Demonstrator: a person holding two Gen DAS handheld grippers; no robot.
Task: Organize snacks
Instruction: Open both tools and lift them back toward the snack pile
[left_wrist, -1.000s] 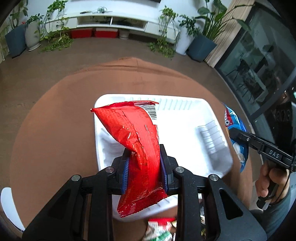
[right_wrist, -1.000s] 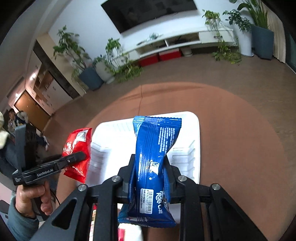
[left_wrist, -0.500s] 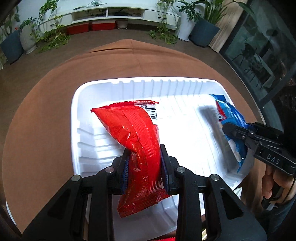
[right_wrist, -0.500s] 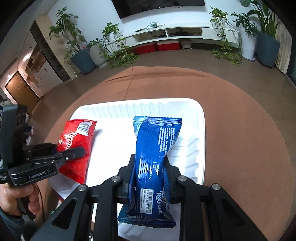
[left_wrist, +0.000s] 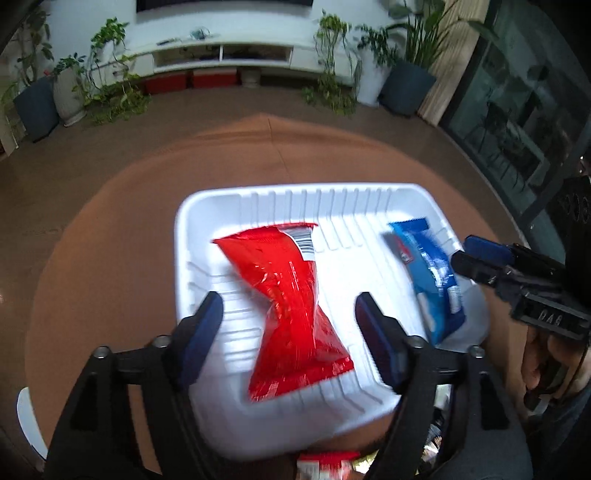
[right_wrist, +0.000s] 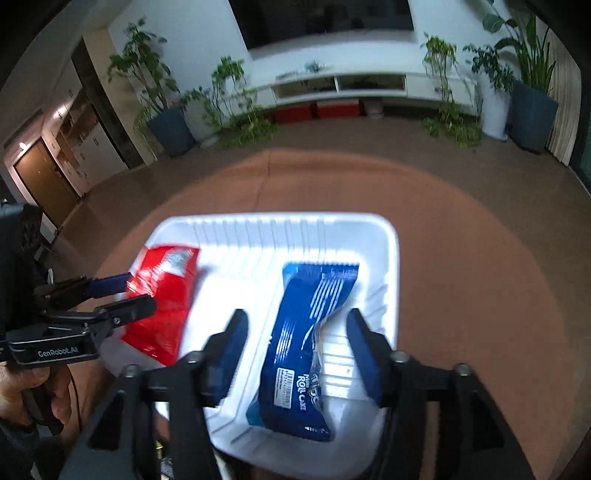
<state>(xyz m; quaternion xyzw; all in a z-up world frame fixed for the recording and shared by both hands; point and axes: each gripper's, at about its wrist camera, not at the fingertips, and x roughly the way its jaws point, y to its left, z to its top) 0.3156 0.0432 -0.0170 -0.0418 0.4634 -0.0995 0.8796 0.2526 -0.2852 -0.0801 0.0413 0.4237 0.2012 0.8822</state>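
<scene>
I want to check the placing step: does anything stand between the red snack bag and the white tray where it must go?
Nothing visible does. The red snack bag is already inside the white tray, between the opened jaws of the left gripper, which have just been opening.

The room looks dim to me; light from above glares off the white tray until it nearly washes out; my snack bags and fingers smear with motion blur; the edges bend and darken.
</scene>
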